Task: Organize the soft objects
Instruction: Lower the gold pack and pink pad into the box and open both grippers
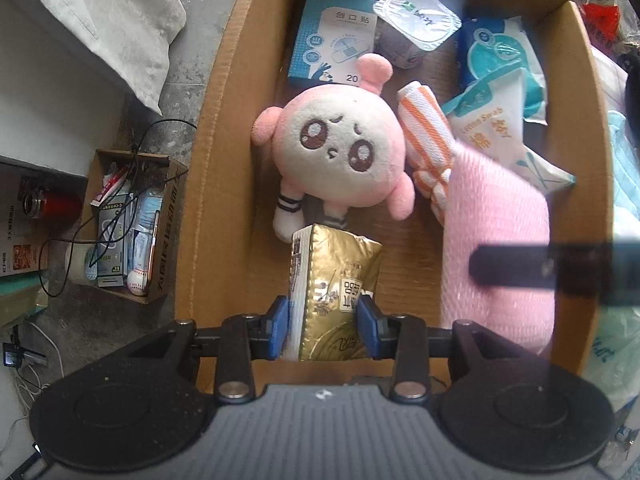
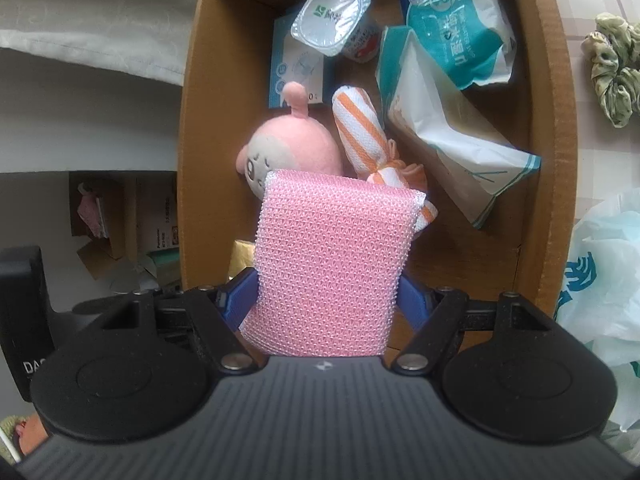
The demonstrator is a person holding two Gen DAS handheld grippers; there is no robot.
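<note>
My left gripper (image 1: 325,322) is shut on a gold tissue pack (image 1: 336,288) and holds it low over the near end of a cardboard box (image 1: 208,184). My right gripper (image 2: 326,300) is shut on a pink mesh sponge (image 2: 328,256), which also shows as a pink blur (image 1: 500,240) in the left wrist view, over the box's right side. On the box floor lie a pink plush doll (image 1: 340,148), face up, and a rolled orange-striped cloth (image 1: 428,136) beside it. The doll (image 2: 292,140) is partly hidden behind the sponge in the right wrist view.
Farther in the box lie a blue plaster carton (image 1: 332,40), a foil-lidded cup (image 1: 416,20), a cotton swab bag (image 1: 504,136) and a wet wipe pack (image 2: 456,32). A small open box of clutter (image 1: 128,224) sits on the floor to the left. A green scrunchie (image 2: 612,68) and plastic bag (image 2: 604,280) lie right.
</note>
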